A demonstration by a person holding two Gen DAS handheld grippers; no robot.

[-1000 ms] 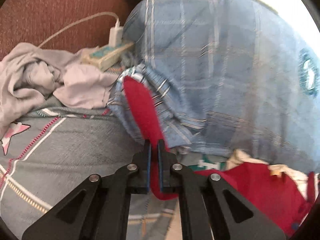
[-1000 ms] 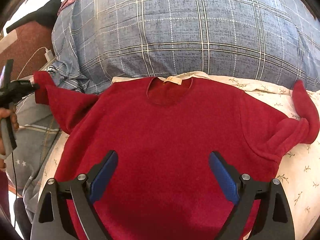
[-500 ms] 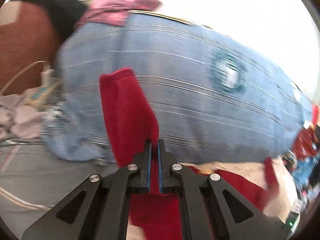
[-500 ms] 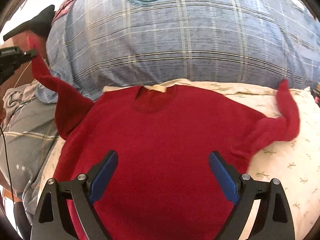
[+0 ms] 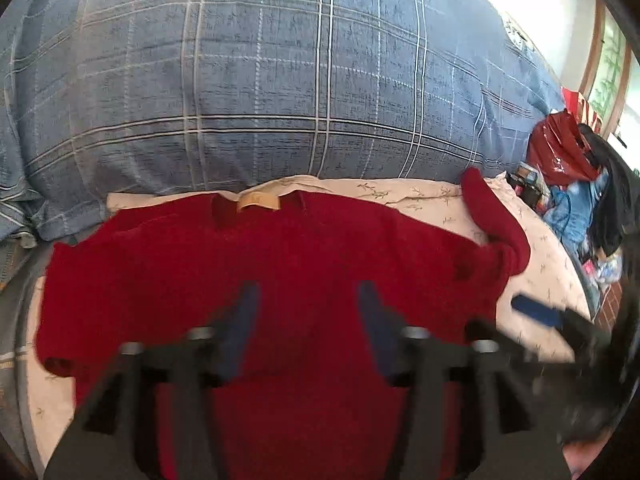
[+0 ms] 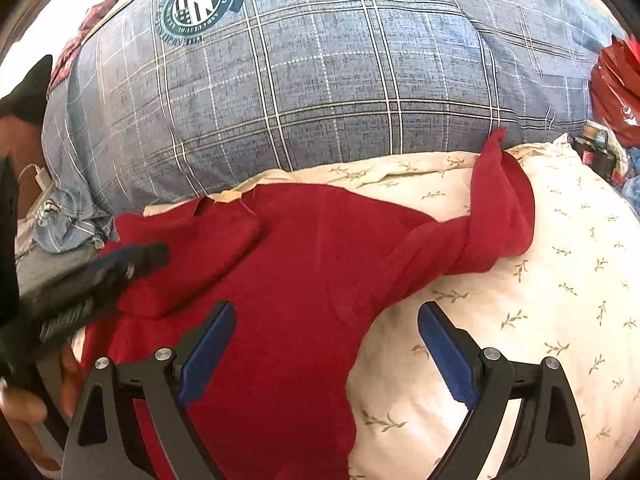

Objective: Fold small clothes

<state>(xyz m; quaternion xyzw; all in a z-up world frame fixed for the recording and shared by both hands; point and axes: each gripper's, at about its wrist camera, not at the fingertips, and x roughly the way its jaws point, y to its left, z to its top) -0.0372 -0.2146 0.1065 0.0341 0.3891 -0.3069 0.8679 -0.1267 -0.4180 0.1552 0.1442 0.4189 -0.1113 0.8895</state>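
A red sweater (image 5: 320,248) lies flat, neck away from me, on a cream leaf-print cushion (image 6: 540,320). Its left sleeve (image 6: 192,248) is folded across the chest. Its right sleeve (image 6: 500,216) sticks out twisted to the right, cuff against the plaid bedding. My left gripper (image 5: 308,320) hovers blurred over the sweater's body; its jaws are opening with nothing between them. In the right wrist view the left gripper (image 6: 132,260) sits at the folded sleeve's left edge. My right gripper (image 6: 326,344) stands open over the sweater's right side, holding nothing.
A big blue plaid duvet (image 5: 280,80) with a round badge rises just behind the sweater. A red plastic bag (image 5: 560,148) and loose clutter lie at the far right. A white charger (image 6: 40,178) sits far left. A hand (image 6: 20,408) holds the left gripper's handle.
The left gripper swung right with the left sleeve pinched, laid it across the sweater's chest, then opened and let it go. The right gripper shifted right, toward the other sleeve.
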